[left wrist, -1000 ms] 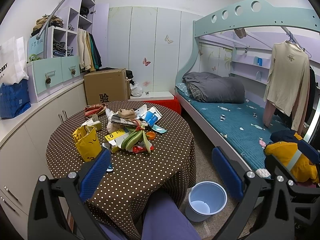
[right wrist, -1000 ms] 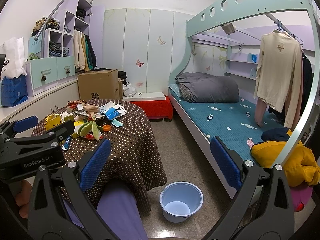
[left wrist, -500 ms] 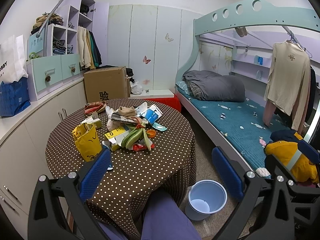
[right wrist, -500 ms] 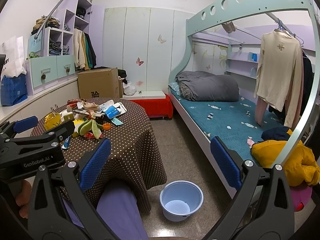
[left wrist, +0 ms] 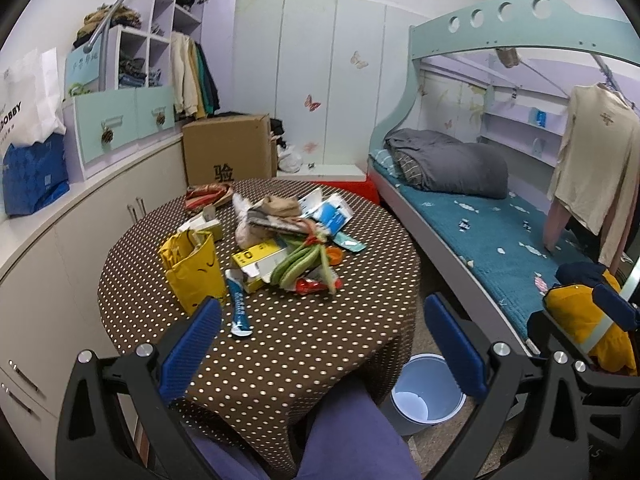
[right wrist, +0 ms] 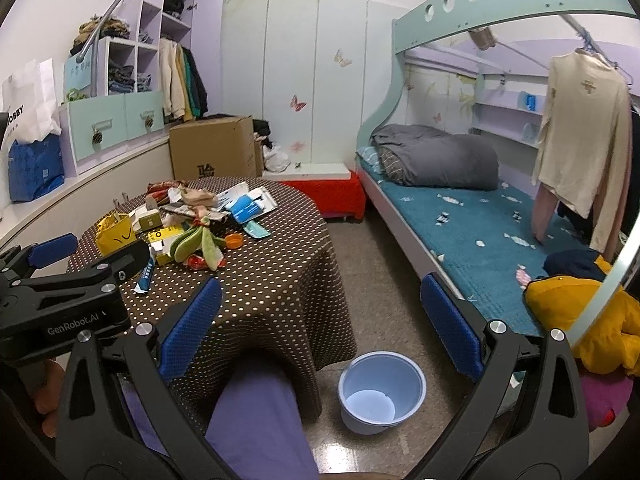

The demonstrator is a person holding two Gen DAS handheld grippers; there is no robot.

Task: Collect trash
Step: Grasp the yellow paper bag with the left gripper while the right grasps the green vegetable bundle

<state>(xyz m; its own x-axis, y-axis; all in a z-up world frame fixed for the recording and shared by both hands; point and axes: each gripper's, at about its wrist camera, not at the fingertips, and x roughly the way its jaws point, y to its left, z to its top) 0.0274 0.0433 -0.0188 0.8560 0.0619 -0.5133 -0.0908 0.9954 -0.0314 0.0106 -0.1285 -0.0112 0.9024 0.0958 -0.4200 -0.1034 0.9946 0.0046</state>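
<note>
A pile of trash (left wrist: 280,240) lies on the round dotted table (left wrist: 320,344): wrappers, boxes, green peels, a yellow paper bag (left wrist: 194,270) and a blue tube (left wrist: 240,308). The pile also shows in the right wrist view (right wrist: 192,228). A pale blue bin (right wrist: 382,392) stands on the floor right of the table, also in the left wrist view (left wrist: 424,396). My left gripper (left wrist: 324,344) is open and empty above the table's near edge. My right gripper (right wrist: 320,328) is open and empty, over the floor beside the table. The left gripper's body (right wrist: 60,292) shows at the right wrist view's left.
A bunk bed (left wrist: 480,216) with a grey duvet fills the right side. Cabinets (left wrist: 60,232) run along the left wall. A cardboard box (left wrist: 228,152) stands behind the table. A yellow jacket (right wrist: 592,328) lies at the bed's near end. A purple-clad leg (right wrist: 256,424) is below.
The left gripper has moved forward and closer over the table, so the trash looks nearer. The right gripper has barely moved. Both stay open.
</note>
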